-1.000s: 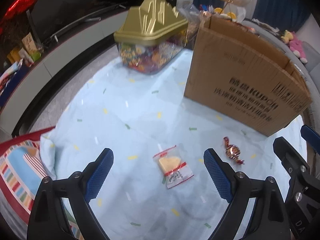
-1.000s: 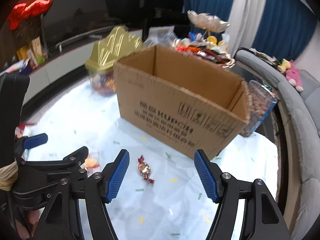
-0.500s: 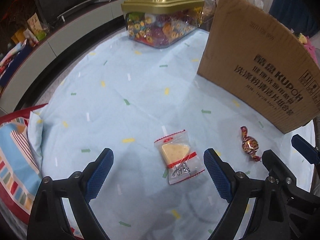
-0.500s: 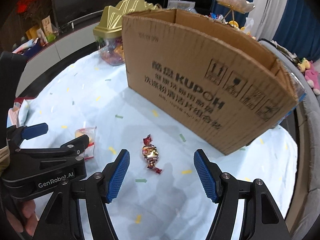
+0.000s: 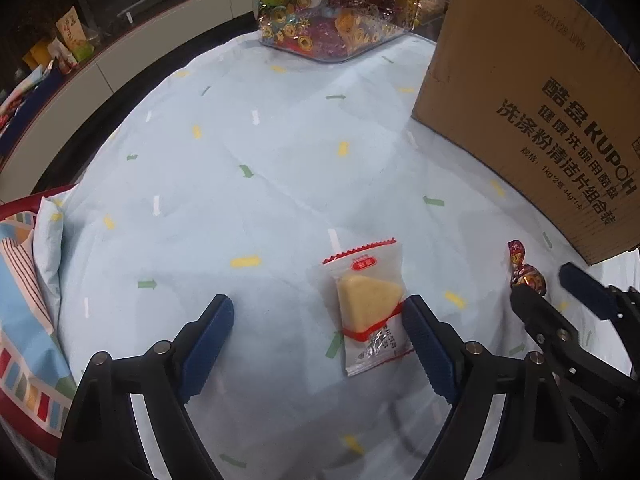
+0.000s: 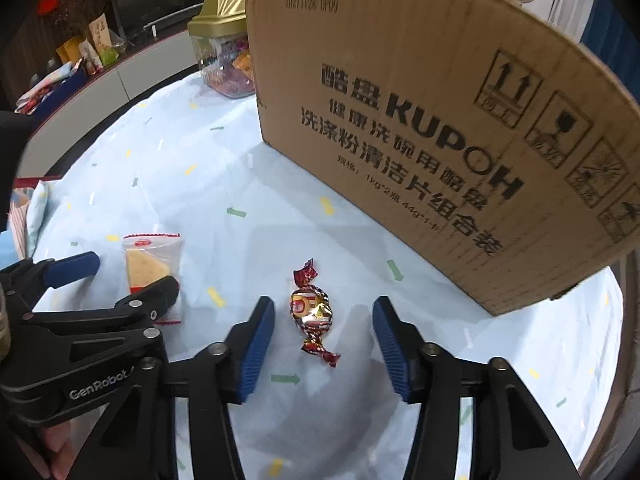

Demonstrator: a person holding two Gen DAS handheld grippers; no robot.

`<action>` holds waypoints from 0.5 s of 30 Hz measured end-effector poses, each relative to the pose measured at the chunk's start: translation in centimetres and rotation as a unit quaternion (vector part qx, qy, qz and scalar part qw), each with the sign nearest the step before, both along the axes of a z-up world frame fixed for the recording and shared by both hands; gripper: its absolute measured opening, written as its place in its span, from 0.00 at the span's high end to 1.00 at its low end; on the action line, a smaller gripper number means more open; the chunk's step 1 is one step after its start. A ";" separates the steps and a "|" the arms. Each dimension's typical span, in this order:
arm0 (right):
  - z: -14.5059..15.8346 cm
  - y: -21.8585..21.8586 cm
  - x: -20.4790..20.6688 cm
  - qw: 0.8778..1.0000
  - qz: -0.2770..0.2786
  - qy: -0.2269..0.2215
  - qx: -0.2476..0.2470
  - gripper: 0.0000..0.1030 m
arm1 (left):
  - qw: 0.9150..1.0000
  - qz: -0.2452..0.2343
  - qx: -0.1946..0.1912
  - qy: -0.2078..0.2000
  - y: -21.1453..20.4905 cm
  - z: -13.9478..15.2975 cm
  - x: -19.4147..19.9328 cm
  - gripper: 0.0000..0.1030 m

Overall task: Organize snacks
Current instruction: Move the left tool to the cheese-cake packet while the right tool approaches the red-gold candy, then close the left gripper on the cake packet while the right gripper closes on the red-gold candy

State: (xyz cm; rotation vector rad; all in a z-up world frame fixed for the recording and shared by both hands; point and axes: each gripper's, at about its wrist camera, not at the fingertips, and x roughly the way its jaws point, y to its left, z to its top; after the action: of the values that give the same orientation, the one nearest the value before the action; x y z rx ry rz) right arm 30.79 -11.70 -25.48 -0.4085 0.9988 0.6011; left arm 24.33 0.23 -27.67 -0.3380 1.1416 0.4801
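A clear packet with a yellow wedge-shaped snack [image 5: 368, 308] lies flat on the pale blue cloth [image 5: 260, 184]. My left gripper [image 5: 318, 340] hangs low over it with jaws closing. The packet sits between the fingers, hard by the right-hand one, and is not gripped. A red and gold twist-wrapped candy [image 6: 312, 312] lies between the fingers of my right gripper [image 6: 324, 344]. Those jaws are closing too, with a gap left on both sides. The brown cardboard box [image 6: 420, 120] stands just behind the candy, which also shows as the candy [image 5: 524, 268] beside the box [image 5: 540, 120].
A clear jar of sweets with a gold lid [image 5: 332, 20] stands at the back of the cloth, left of the box. A striped cushion [image 5: 24, 300] borders the cloth's left edge. A low cabinet with small packets [image 5: 60, 48] runs behind. A hand [image 6: 56, 448] shows bottom left.
Both grippers have sunk close to the cloth. The right jaws have narrowed markedly around the candy. The left jaws have narrowed a little, and the packet now lies beside the right-hand finger.
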 end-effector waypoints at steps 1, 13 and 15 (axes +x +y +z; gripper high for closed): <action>-0.3 0.1 0.1 1.000 0.000 0.004 0.001 0.58 | 1.000 -0.002 0.001 -0.003 -0.1 0.1 0.0 0.20; -1.0 0.5 -0.1 1.000 -0.018 0.000 0.009 0.77 | 0.999 -0.041 0.012 -0.024 -1.3 1.0 -0.2 0.75; -0.7 0.3 -0.1 1.000 -0.027 -0.002 0.012 0.77 | 0.999 -0.045 0.006 -0.026 -1.2 1.0 -0.1 0.81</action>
State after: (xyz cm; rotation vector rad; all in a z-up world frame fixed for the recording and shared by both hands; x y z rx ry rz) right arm 30.70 -11.37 -26.21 -0.3615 0.9946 0.5632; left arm 24.25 -0.97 -26.66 -0.2859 1.0990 0.3970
